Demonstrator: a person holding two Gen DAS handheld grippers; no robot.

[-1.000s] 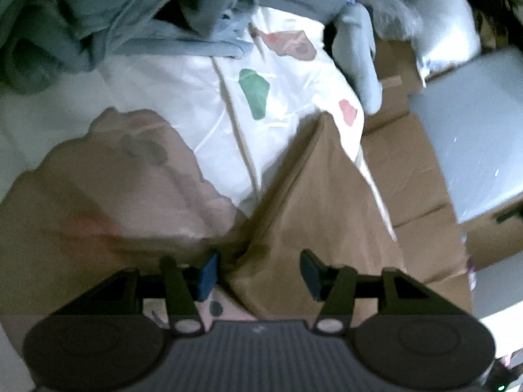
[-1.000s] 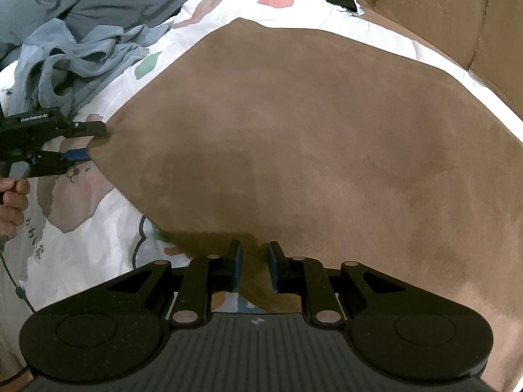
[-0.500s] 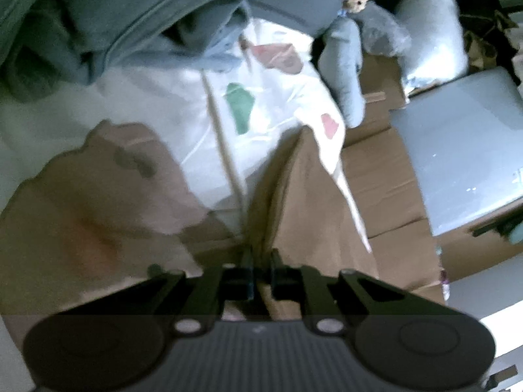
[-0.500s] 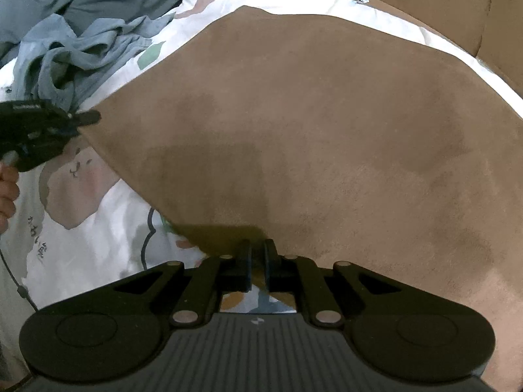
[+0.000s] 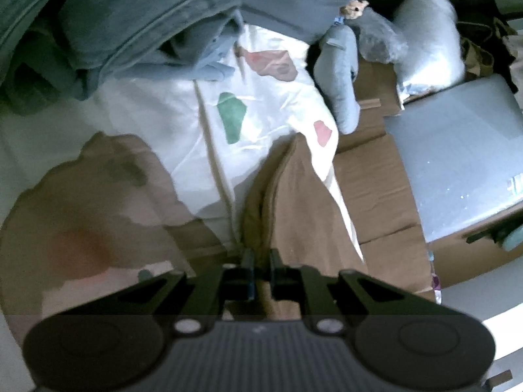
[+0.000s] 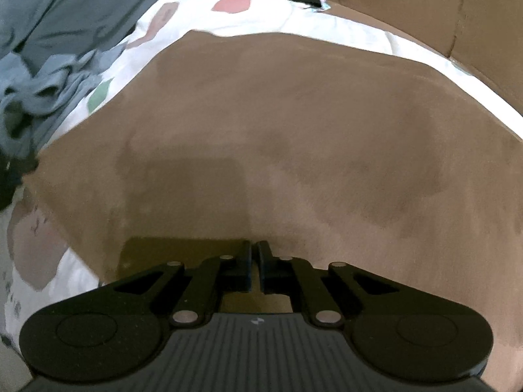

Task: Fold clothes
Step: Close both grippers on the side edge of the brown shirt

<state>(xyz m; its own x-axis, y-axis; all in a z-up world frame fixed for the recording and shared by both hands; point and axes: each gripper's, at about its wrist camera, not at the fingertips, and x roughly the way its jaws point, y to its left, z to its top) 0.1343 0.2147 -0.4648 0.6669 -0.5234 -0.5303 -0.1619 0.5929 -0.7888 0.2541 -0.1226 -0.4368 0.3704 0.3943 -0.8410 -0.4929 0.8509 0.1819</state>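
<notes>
Flat brown suede-like cloth garment [image 6: 294,137] lies spread on the bed's white sheet with coloured blotch print [image 5: 170,114], filling most of the right wrist view.

Right claw [image 6: 254,261]: jaws nearly together, pinched on the near edge of the brown garment, which stretches away ahead of it. Log shows the jaws easing open very slightly; fabric is between them.

Left claw [image 5: 261,268]: jaws nearly together, clamped on a corner of the same garment; the cloth rises from the pads as a narrow ridge running straight away from the claw.

Key relation: both claws hold one side of the cloth, and the free bulk lies ahead of the right claw. Judgement: the fold would carry the gripped edge forward over that span; both grips must travel together to keep the edge straight.

Surroundings: heap of blue-grey crumpled clothes [image 5: 124,32] at the far left, near the fold's landing zone. Brown cardboard box walls [image 6: 408,3] beyond the bed's far edge. Grey plush toy limb [image 5: 340,75] hangs over the sheet edge, apart from the garment.
</notes>
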